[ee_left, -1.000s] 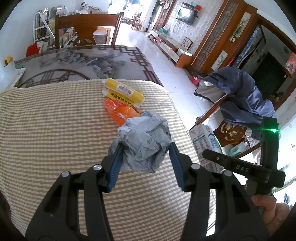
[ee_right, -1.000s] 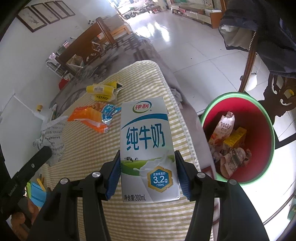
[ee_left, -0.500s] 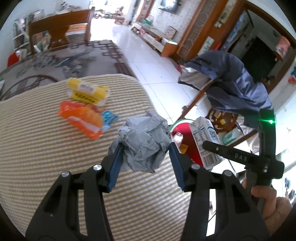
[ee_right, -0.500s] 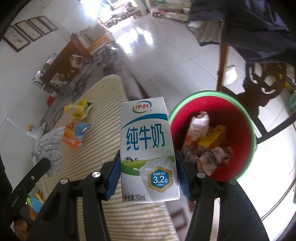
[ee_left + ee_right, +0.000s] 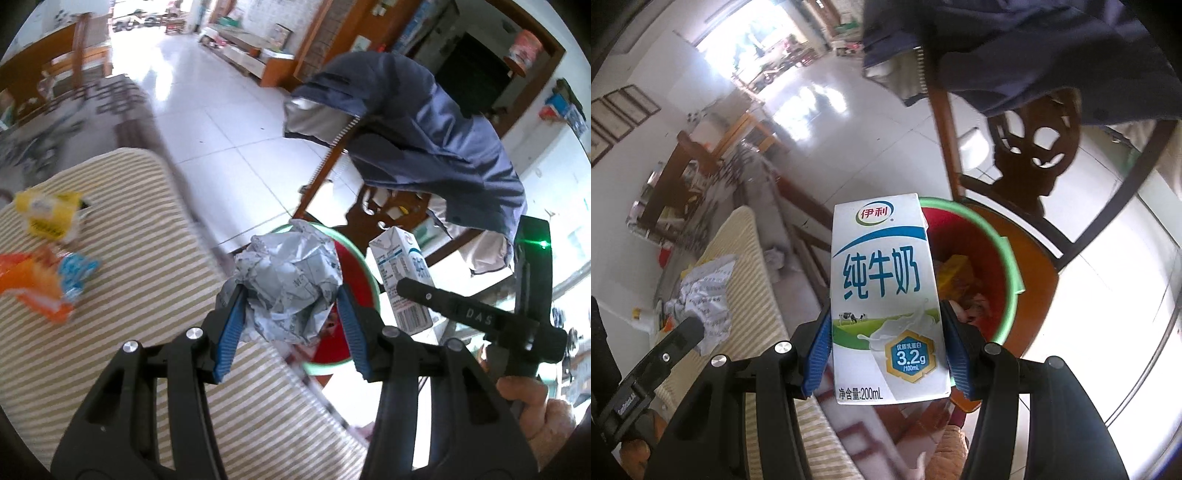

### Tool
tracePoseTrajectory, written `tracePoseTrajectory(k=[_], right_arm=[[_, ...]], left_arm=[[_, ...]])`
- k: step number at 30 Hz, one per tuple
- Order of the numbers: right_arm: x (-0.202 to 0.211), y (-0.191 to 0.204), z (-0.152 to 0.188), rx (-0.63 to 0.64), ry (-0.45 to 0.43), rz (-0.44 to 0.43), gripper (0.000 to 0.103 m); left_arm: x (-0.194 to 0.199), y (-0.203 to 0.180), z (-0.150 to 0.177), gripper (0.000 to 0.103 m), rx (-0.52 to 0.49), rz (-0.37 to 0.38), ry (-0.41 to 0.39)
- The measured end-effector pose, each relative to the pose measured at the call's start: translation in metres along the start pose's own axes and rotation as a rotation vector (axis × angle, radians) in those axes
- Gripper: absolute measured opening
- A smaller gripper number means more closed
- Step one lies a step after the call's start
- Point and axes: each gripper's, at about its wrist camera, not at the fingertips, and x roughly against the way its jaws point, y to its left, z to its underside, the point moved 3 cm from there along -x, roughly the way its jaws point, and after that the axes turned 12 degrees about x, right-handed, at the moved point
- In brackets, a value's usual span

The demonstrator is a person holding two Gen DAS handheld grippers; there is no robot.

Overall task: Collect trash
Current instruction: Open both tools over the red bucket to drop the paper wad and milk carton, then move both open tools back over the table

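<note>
Left gripper (image 5: 291, 317) is clamped on a paper ball (image 5: 290, 286), grey-white printed sheet crushed into a lumpy wad, blue ribbed pads pressing in on both sides. It's held out past the edge of the striped cloth (image 5: 110, 369), partly over the bin (image 5: 360, 273), which is round, red inside with a green rim, plastic by the look of it.

Right gripper (image 5: 886, 350) is clamped on a milk carton (image 5: 884, 295), a smooth white box with blue print and a cow scene, standing upright between the pads, in front of the bin (image 5: 1006, 258). Crumpled wrappers and a yellow box lie inside it.

Both grippers tilt steeply down. A hand (image 5: 532, 410) grips the right handle at the lower right of the left view.

Back on the cloth: a yellow pack (image 5: 48, 212) and an orange wrapper (image 5: 35, 284), both blurred. A blue jacket (image 5: 424, 147) hangs over a carved wooden chair (image 5: 1027, 162) behind the bin.
</note>
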Motion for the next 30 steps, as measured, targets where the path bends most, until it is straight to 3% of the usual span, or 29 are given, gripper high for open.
tracePoseTrajectory(k=[6,10,11,12,14,30], right_arm=[[0.002,-0.015,-0.006,-0.020,-0.011,-0.001,0.055],[-0.003,-0.014,-0.011,-0.010,-0.007,-0.006,0.055],[-0.005,-0.013,-0.012,-0.007,-0.005,-0.009,0.055],[-0.007,-0.012,-0.013,-0.005,-0.002,-0.010,0.055],[-0.009,-0.010,-0.015,-0.009,-0.002,-0.019,0.065],[-0.025,0.028,-0.009,0.047,0.048,-0.058,0.070]], left_arm=[[-0.021,-0.025,-0.004,0.055,-0.037,0.019,0.023],[-0.024,-0.019,-0.005,0.059,-0.018,0.001,0.020],[-0.022,-0.015,-0.006,0.065,-0.006,-0.006,0.017],[-0.020,-0.009,-0.007,0.068,0.013,-0.012,0.009],[-0.013,0.003,-0.010,0.069,0.049,-0.020,-0.007],[0.071,0.126,-0.014,0.079,0.341,-0.211,-0.228]])
